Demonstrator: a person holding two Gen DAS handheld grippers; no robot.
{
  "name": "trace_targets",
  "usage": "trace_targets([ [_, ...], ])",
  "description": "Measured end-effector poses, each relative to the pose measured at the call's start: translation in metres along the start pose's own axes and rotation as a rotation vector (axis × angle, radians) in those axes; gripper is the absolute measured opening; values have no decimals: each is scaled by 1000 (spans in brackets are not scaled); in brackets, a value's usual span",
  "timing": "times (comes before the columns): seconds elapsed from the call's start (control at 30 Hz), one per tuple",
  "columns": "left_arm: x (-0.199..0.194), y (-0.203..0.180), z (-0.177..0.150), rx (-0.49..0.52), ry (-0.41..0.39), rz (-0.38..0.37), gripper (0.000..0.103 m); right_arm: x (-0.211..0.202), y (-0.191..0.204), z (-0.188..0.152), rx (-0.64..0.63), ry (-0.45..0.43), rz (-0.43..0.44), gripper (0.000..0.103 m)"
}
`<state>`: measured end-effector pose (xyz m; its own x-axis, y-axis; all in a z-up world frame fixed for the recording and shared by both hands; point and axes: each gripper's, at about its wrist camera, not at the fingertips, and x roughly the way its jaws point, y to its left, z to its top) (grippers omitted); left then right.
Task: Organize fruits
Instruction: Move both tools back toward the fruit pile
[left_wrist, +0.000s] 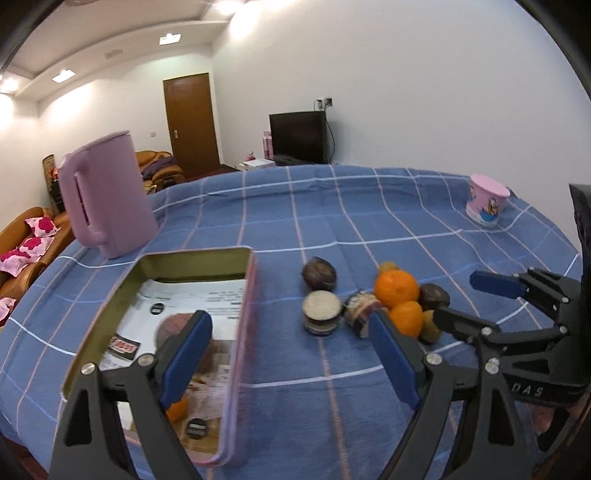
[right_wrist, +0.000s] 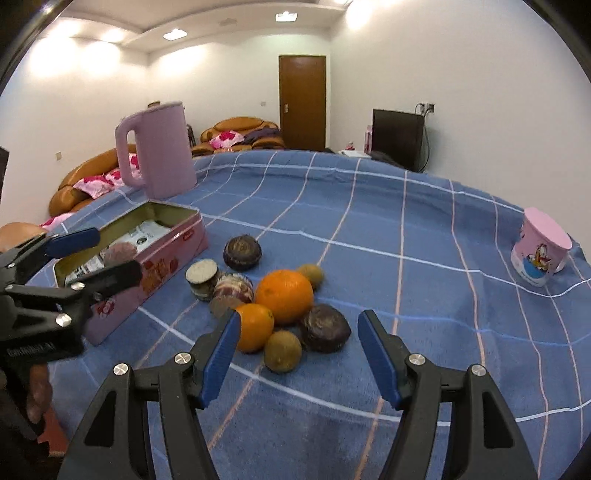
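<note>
Spread wide and empty, my right hand-held gripper (right_wrist: 295, 354) hovers over the fruit pile (right_wrist: 280, 314) on the bench (right_wrist: 424, 277); my left (left_wrist: 291, 354), equally released, straddles the tin's (left_wrist: 245, 332) wall. Grip one fruit squarely.

tin (left_wrist: 236, 369) — near end blurred | orange inside tin (left_wrist: 177, 408) — half hidden by left tool's finger

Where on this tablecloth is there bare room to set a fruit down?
Bare blue checked cloth lies between the fruit cluster and the pink cartoon cup, and behind the pile toward the far edge. It is crowded between the open pink metal tin and the large orange.
</note>
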<state>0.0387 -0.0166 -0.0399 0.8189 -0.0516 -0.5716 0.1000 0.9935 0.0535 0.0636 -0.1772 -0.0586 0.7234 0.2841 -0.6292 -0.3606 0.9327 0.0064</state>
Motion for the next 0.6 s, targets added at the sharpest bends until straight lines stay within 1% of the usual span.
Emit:
trace_targets([
  [0.03, 2, -2, 0, 4, 7, 1, 89, 2, -1, -1, 5, 16, 13, 67],
  [0.13, 6, -7, 0, -1, 25, -16, 89, 6, -3, -2, 16, 37, 35, 53],
  [0.2, 8, -8, -1, 2, 29, -18, 89, 10, -1, -2, 12, 59, 42, 49],
  [0.37, 12, -8, 0, 0, 39, -24, 86, 24, 3, -5, 0, 124, 77, 48],
  [0.53, 19, -10, -1, 2, 60, -42, 77, 26, 0, -6, -5, 135, 81, 48],
  [0.6, 22, -11, -2, 9, 67, -37, 75, 22, 1, -8, -16, 132, 69, 48],
])
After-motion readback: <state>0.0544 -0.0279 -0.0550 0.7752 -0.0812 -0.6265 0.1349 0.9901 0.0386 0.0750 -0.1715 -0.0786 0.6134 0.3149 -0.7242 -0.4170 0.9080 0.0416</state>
